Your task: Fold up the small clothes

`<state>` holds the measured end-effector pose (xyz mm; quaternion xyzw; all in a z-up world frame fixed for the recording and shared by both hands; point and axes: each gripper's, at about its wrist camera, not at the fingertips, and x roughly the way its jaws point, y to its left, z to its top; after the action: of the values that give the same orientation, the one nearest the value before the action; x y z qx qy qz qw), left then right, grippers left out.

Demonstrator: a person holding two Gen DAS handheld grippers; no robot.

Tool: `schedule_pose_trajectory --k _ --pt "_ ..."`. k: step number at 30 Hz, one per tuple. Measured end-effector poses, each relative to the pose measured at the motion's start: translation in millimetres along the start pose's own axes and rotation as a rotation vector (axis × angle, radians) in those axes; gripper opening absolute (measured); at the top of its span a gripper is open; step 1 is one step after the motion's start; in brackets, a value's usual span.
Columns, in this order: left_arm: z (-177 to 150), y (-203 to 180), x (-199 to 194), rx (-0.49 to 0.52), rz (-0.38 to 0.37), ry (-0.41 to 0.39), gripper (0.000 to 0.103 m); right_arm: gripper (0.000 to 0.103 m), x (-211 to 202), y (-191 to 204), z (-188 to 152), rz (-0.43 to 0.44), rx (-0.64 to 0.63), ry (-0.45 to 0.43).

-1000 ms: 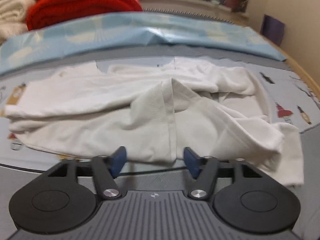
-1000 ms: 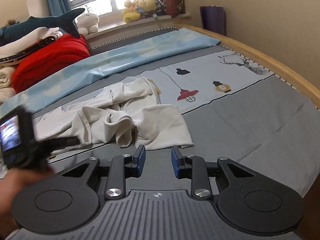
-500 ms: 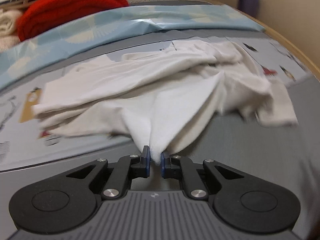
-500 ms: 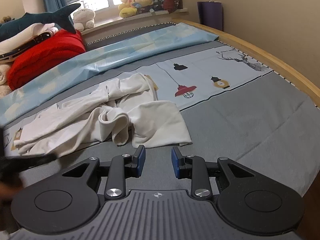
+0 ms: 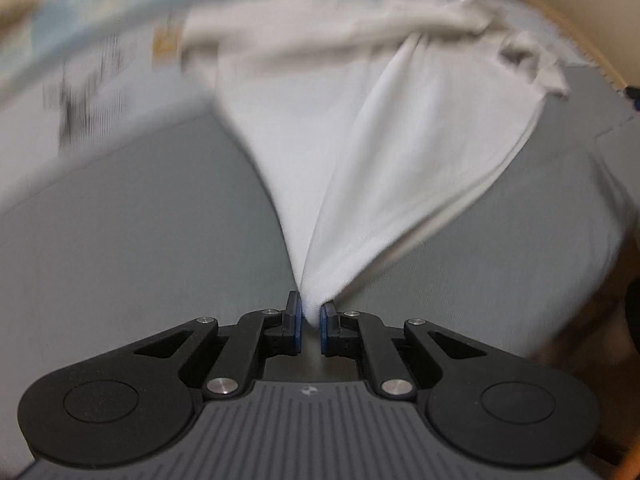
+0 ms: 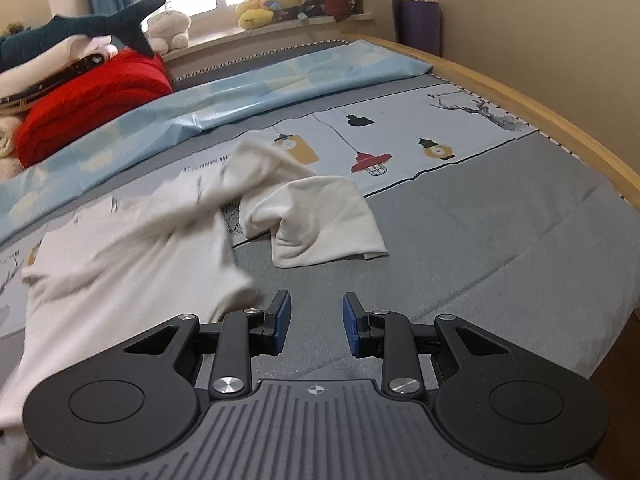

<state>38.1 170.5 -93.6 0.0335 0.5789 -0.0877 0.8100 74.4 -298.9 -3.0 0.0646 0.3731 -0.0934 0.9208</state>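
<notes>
My left claw [image 5: 311,316] is clamped on a pinch of the white shirt [image 5: 372,152], blue pads squeezed in on the bunched cloth. Those jaws have just been closing, and the fabric is right there between them. From that pinch the shirt fans away from me in a taut wedge over the grey sheet [image 5: 140,240], its far end rumpled up by the blue blanket [image 5: 80,12]. Everything on that side is smeared with blur.

In the right wrist view the shirt [image 6: 132,248] sprawls over the sheet [image 6: 480,248], its near part stretched toward the lower left corner, a sleeve flopped out on the side nearer the lamp print [image 6: 370,162]. My right claw [image 6: 316,322] hangs just short of the shirt, over bare sheet, jaws partly apart, nothing between the pads. The shirt's blurred edge lies just beside its left finger [image 6: 280,316]; touching or not, I cannot tell. Beyond the shirt: blanket [image 6: 240,96], red throw [image 6: 92,108], plush toys [image 6: 272,4] on the sill.
</notes>
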Motion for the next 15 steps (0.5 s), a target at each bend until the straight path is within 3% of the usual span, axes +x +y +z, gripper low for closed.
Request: schedule_pose_trajectory --k 1,3,5,7,10,15 --pt "-2 8 1 -0.027 -0.023 0.024 0.01 0.03 0 0 1 0.004 0.009 0.004" --pt "-1 19 -12 -0.067 -0.094 -0.033 0.016 0.03 5 3 4 0.029 -0.002 0.023" --pt "3 38 -26 -0.159 -0.166 -0.109 0.034 0.03 16 11 8 0.076 -0.038 0.052" --pt "5 58 -31 -0.266 -0.206 -0.147 0.035 0.03 37 23 12 0.136 -0.072 0.121" --pt "13 73 -24 -0.342 -0.187 -0.104 0.035 0.031 73 43 11 0.185 -0.115 0.192" --pt "27 64 3 -0.315 -0.158 0.002 0.035 0.044 130 68 6 0.153 -0.172 0.272"
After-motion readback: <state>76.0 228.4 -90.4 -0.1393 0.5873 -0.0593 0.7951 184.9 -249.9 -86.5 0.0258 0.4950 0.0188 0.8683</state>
